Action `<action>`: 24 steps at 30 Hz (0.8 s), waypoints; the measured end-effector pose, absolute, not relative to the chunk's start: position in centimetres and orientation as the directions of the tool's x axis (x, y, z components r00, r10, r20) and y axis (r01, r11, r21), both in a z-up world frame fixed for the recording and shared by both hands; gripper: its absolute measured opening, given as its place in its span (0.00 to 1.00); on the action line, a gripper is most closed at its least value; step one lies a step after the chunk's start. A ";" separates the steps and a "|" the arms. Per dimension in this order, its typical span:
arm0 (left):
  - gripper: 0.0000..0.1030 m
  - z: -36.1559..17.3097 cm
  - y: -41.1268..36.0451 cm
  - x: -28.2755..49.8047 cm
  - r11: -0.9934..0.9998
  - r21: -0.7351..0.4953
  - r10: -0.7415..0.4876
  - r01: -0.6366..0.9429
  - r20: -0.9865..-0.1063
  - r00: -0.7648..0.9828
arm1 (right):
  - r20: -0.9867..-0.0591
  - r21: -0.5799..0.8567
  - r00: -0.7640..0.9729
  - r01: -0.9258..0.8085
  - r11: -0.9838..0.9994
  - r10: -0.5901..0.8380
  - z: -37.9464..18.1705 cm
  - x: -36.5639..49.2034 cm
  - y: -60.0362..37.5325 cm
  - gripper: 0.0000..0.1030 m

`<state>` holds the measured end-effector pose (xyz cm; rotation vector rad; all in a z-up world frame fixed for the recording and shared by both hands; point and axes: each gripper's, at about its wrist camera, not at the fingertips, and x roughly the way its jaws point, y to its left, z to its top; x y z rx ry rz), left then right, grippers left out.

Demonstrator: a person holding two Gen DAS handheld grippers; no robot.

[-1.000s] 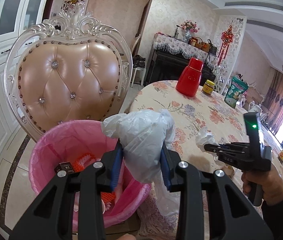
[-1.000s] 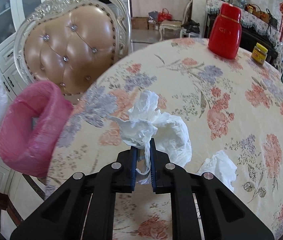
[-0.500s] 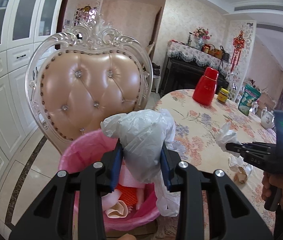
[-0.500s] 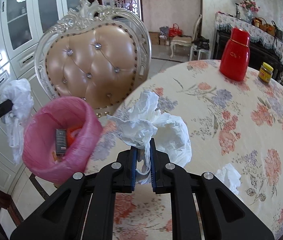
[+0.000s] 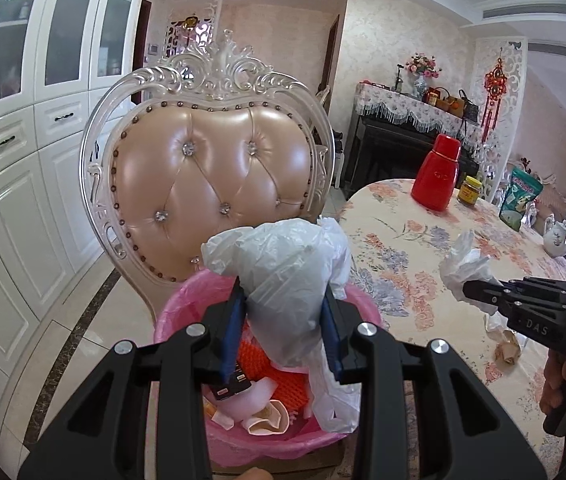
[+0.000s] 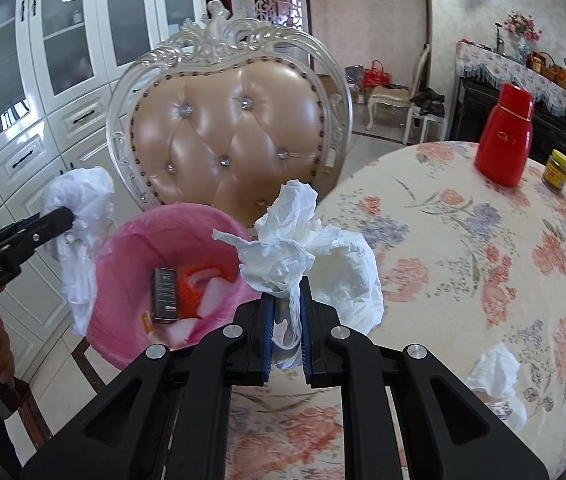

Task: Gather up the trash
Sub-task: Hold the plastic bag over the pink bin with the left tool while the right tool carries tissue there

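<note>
Since the earlier frame I've carried both loads off the desk point(image 6: 483, 264) toward the pink bin point(image 5: 187, 308), which now sits right under my left tool point(image 5: 283, 320) and just left of my right tool point(image 6: 285, 320). That puts both drops close, I judge. The left tool is clamped on a crumpled plastic bag point(image 5: 283, 272), thin and cloudy, hanging over the bin. The right tool is pinched together on a wad of tissue point(image 6: 283, 248), white and creased, beside the bin's rim. More tissue point(image 6: 495, 372) lies on the desk, well away from the bin.
</note>
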<state>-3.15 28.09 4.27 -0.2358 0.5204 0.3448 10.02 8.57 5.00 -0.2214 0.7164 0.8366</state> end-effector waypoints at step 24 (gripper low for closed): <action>0.35 3.2 31.0 -5.2 0.884 -0.147 0.311 -0.445 -0.527 0.791 | -0.662 0.095 0.359 -0.831 0.549 0.658 4.5 6.1 16.3 0.12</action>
